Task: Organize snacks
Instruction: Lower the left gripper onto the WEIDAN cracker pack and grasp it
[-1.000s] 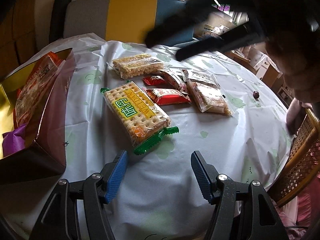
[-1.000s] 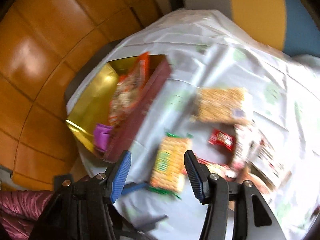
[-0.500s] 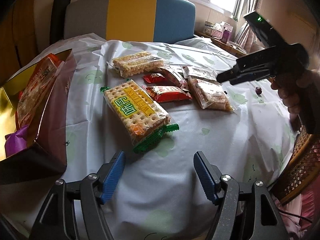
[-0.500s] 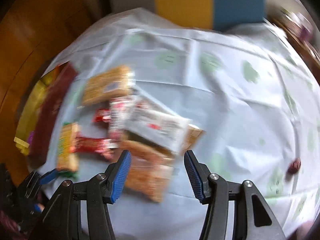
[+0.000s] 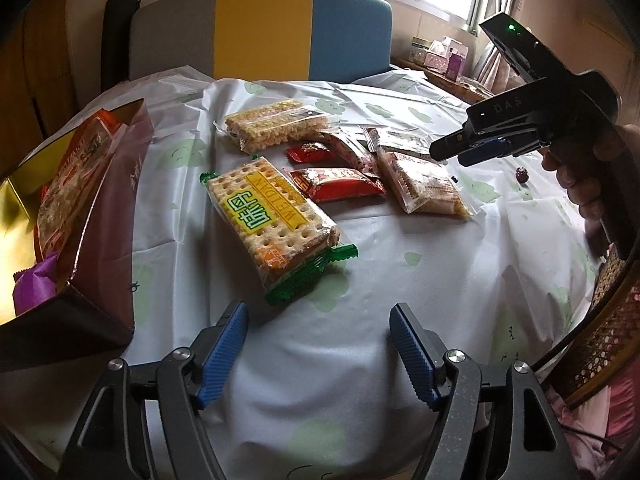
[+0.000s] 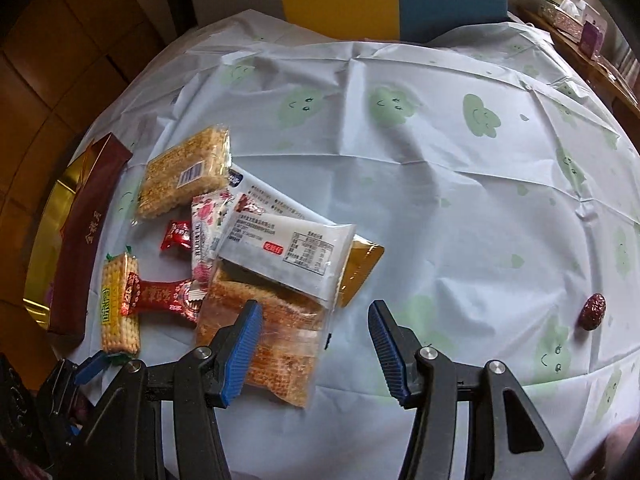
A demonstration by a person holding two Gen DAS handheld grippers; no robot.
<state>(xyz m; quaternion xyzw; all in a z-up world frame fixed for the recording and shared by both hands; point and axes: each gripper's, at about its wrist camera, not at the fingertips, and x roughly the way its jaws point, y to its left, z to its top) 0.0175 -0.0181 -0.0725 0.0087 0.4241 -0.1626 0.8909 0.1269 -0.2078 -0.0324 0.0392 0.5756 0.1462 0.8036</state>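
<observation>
- While the left gripper (image 5: pixel 318 354) hangs low in the left wrist view with nothing between its ribbed blue pads, its jaws have just been opening wider over bare tablecloth (image 5: pixel 420 280).
- The cracker pack (image 5: pixel 272 216) lies just above it at centre; its yellow label reads "WEIDAN" beside large green Chinese characters, and its crimped ends are green.
- A long red wrapper (image 5: pixel 336 185) lies just right of the crackers, a small red candy (image 5: pixel 311 151) above that, and a clear pack of puffed-grain bars (image 5: pixel 276 124) further up.
- At left stands an open maroon box (image 5: pixel 108 208) with a gold lining; an orange packet (image 5: pixel 68 184) and a purple wrapper (image 5: pixel 34 286) sit inside.
- In the right wrist view the right gripper (image 6: pixel 316 354) is open and empty, its left pad over a clear pack of toasted slices (image 6: pixel 280 344).
- A white packet (image 6: pixel 288 256) printed with a nutrition table overlaps that pack; its text is too small to read.
- The right half of the cloth, smooth plastic printed with green smiling clouds, is open apart from one wrinkled red date (image 6: pixel 594 310) near the right edge.
</observation>
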